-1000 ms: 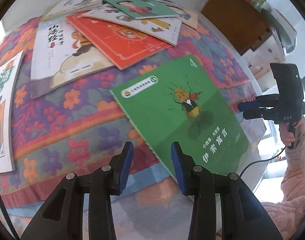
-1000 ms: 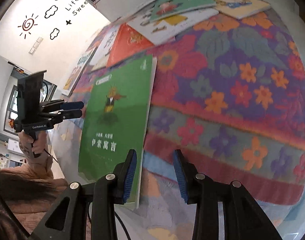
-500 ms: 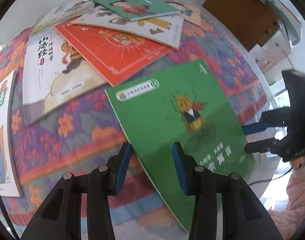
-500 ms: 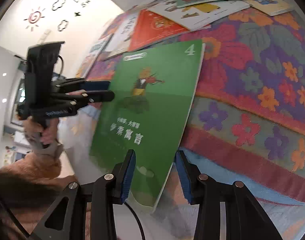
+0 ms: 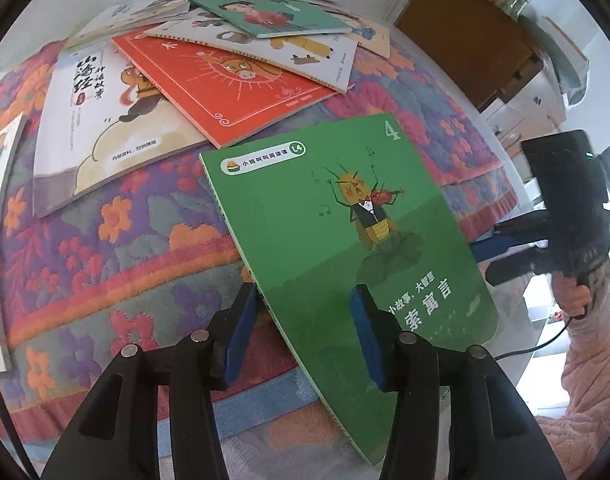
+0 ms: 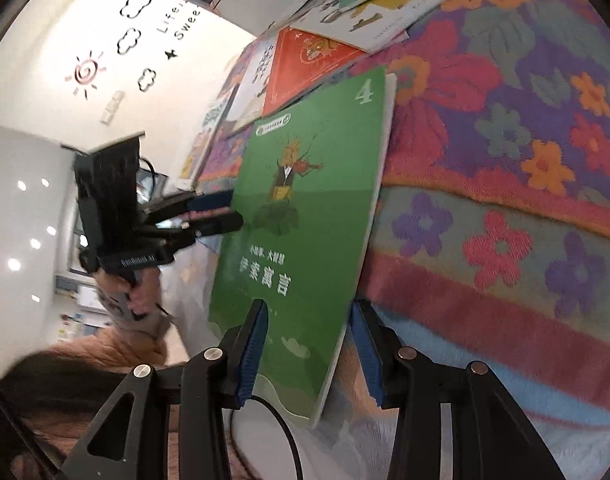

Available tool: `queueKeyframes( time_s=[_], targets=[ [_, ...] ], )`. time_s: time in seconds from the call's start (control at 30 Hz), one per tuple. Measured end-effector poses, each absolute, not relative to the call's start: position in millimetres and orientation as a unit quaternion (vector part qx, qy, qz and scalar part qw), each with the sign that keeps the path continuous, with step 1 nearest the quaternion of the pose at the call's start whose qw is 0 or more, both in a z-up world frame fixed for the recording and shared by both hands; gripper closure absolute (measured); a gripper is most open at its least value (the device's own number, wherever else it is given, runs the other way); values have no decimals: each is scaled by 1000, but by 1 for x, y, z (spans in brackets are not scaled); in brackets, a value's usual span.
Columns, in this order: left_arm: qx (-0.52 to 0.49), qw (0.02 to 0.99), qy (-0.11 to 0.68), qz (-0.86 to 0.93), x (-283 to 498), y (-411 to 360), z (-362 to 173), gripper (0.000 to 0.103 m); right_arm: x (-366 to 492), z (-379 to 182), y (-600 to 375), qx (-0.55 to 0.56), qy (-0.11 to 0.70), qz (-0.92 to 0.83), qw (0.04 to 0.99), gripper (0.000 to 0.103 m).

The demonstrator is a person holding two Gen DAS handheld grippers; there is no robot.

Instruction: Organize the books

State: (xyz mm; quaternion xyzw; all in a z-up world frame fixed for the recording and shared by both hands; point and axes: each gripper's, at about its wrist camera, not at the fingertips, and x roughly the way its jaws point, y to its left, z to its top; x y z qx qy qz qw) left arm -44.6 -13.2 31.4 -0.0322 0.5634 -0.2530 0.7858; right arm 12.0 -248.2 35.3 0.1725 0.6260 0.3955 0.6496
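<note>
Floral quilted bedspread (image 5: 117,240) under spread of books. Your thin green picture book with cricket violinist (image 5: 345,248) overhangs near edge, tilted. Left gripper (image 5: 301,328) jaws opening, book's left edge between pads, not pinched. Right gripper (image 6: 309,344) jaws apart, straddling book's near right corner. Orange-red book (image 5: 221,84) lies behind, partly under white book.

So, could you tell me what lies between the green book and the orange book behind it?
In the left wrist view, only a strip of bare flowered cloth separates the green book from the orange book; nothing else lies there.
</note>
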Motion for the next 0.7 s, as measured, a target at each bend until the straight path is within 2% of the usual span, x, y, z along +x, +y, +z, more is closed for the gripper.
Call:
queueKeyframes(
  time_s=[0.07,0.13,0.2,0.27,0.33,0.43,0.47,0.6,0.7],
  targets=[
    [-51,786,558,-262,-45,-8,30,57,18,30,-248,194,626,404,638,62],
    [-66,788,547,-273,-46,-4,29,57,22,24,-249,212,624,408,631,68],
    [-72,790,532,-297,-48,-2,28,46,24,23,-249,214,623,408,631,71],
    [-95,793,523,-298,-48,2,26,46,25,23,-245,211,618,412,636,72],
    [-101,792,525,-296,-47,1,27,46,26,21,-244,210,614,410,641,77],
    [-112,796,528,-273,-47,3,28,57,27,19,-243,208,611,396,653,89],
    [-106,798,529,-267,-48,3,29,61,26,18,-242,209,608,392,658,89],
    [-128,790,518,-303,-53,2,42,61,20,30,-231,168,601,373,687,89],
    [-108,805,504,-295,-59,3,61,61,10,46,-215,138,598,379,693,89]
  ],
)
